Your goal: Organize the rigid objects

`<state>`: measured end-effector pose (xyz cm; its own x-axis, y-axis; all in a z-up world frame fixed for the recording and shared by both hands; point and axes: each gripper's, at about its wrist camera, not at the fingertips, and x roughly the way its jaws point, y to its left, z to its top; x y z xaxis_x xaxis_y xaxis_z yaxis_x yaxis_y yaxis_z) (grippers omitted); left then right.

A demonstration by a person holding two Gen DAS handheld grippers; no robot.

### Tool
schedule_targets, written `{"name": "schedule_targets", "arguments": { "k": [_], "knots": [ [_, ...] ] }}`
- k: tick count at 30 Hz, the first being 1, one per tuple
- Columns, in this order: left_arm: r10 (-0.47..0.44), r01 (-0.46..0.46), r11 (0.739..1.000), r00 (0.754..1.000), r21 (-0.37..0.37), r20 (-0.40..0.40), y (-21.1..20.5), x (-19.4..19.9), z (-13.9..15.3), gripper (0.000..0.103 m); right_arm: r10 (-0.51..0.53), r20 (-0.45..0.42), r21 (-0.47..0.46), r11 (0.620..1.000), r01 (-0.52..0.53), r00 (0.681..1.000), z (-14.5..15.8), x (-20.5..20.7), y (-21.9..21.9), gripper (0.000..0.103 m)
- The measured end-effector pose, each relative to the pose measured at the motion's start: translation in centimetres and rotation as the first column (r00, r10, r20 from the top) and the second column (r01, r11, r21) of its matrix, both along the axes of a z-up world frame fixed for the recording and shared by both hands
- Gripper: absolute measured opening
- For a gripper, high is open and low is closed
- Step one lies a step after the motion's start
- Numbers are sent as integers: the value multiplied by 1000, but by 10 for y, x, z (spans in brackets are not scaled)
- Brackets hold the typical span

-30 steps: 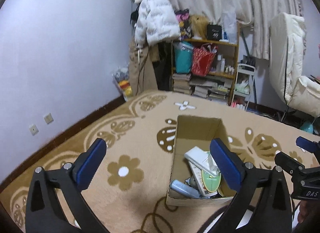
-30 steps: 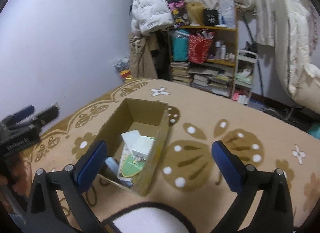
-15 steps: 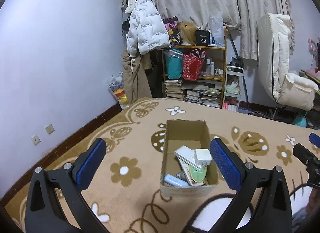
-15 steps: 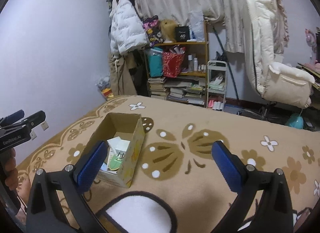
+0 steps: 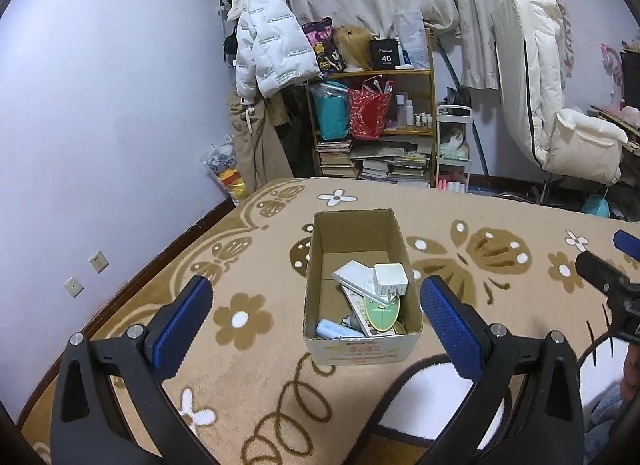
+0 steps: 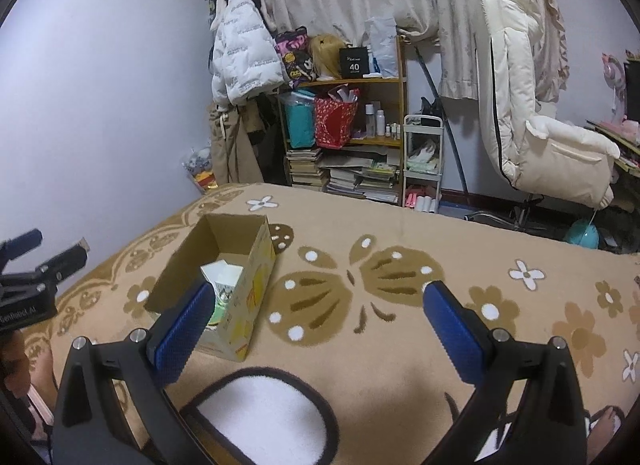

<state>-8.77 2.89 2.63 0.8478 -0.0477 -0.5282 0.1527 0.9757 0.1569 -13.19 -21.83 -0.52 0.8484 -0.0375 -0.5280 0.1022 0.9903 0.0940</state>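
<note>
Cardboard box (image 5: 362,285) sits open-topped on the flower-patterned carpet (image 5: 256,349), and it already holds the rigid items: a white charger block (image 5: 390,279) rests on top of a flat white case (image 5: 354,279), a green oval-printed card (image 5: 382,311) leans below them toward the near wall of the box, and a pale blue tube (image 5: 332,329) lies in the near left corner. The far half of the box floor is bare. No loose rigid object shows on the carpet around the box in either view, so judged from this the collecting part looks largely or fully done; whether anything is left out of frame cannot be told. Left gripper (image 5: 316,317) hangs on the near side of the box, above the carpet, fingers spread wide with nothing between them; the box appears in the gap but is well beyond the pads. Right gripper (image 6: 316,321) is to the right of the box, also spread wide and empty, its left pad (image 6: 182,329) overlapping the near right corner of the box in the picture only. Beyond the far end of the box stand a cluttered bookshelf (image 5: 376,125) and a white puffer jacket (image 5: 272,53) hung beside it. Remaining work, if any, would be tidying items inside the box.
</note>
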Motion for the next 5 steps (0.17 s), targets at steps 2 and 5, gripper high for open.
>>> {"name": "schedule_targets", "arguments": {
  "k": [2,5],
  "knots": [
    [1,-1,1000,1000,-4,-1,0,1,0,103,7,-8,-8,1000,-7,1000,-3,2,2,103],
    [7,-7,1000,1000,-3,2,1,2,-1,103,11,-18,-14,1000,-11,1000,-7,3,5,103]
  ]
}}
